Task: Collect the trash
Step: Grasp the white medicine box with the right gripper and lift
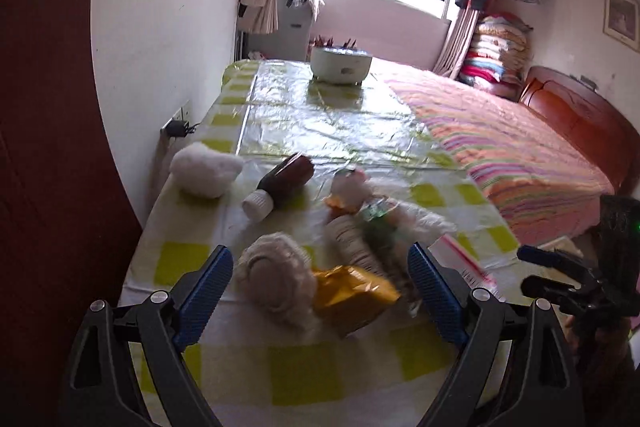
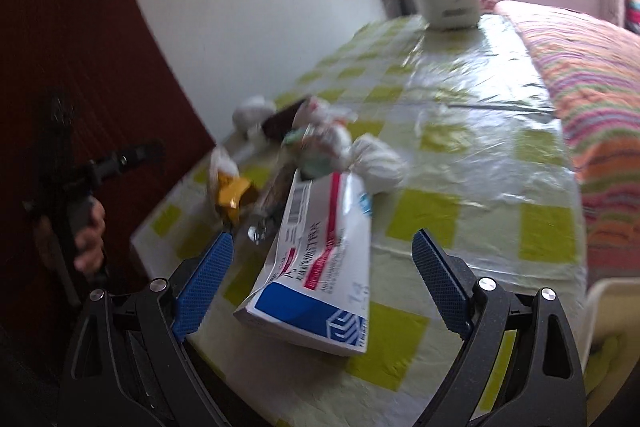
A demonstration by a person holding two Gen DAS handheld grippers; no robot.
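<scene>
Trash lies on a table with a yellow-checked cloth [image 1: 248, 379]. In the left wrist view my left gripper [image 1: 320, 275] is open above a crumpled tissue ball [image 1: 276, 275] and a gold wrapper [image 1: 352, 297]. Beyond them lie a brown bottle with a white cap [image 1: 280, 183], a white wad [image 1: 204, 169] and mixed wrappers [image 1: 372, 223]. In the right wrist view my right gripper [image 2: 322, 267] is open around a white, red and blue medicine box [image 2: 320, 267], not touching it. The gold wrapper [image 2: 234, 197] and a white tissue bundle [image 2: 378, 163] lie beyond the box.
A white round pot [image 1: 340, 65] stands at the table's far end. A bed with a striped cover [image 1: 520, 155] runs along the right. A white wall with a socket [image 1: 176, 125] and a dark red door [image 1: 52, 147] are on the left.
</scene>
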